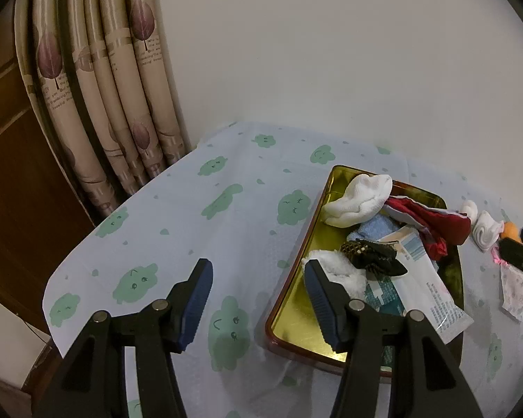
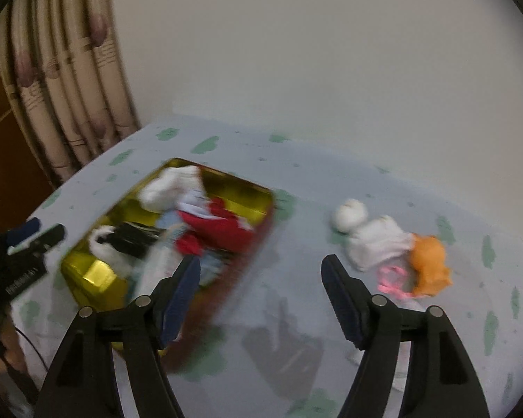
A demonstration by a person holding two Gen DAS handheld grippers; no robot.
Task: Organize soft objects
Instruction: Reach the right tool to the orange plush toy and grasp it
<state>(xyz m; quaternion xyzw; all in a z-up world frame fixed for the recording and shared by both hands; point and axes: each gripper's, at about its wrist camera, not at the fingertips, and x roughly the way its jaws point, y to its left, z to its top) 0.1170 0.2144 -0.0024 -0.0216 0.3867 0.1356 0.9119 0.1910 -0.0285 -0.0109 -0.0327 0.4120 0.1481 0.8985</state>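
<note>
Two black tongs with blue pads fill the bottom of each view. From the left wrist, the left tongs (image 1: 258, 299) stand wide with nothing in them, over the cloth (image 1: 177, 216) and the near left edge of the tin (image 1: 286, 306). From the right wrist, the right tongs (image 2: 261, 296) also stand wide, holding nothing, with bare cloth between the pads. That view is blurry.

Past the left tongs, at the right of the frame, the gold tin holds a heap: a white sock (image 1: 359, 198) at the far end, a red cloth (image 1: 432, 219), a blue cloth (image 1: 373, 230), a dark bow (image 1: 373, 254), a fluffy white thing (image 1: 345, 275) and a paper pack (image 1: 432, 296).

Past the right tongs, at the right of the frame, a small doll (image 2: 390, 244) with orange hair (image 2: 429, 264) and a pink ribbon (image 2: 394, 282) lies on the cloth, well apart from the tin. It is not yet put away.

I think the doll is light and squishy. It will bend and flop when lifted. The white middle looks like the best place to pinch, since the ribbon may slip out.
</note>
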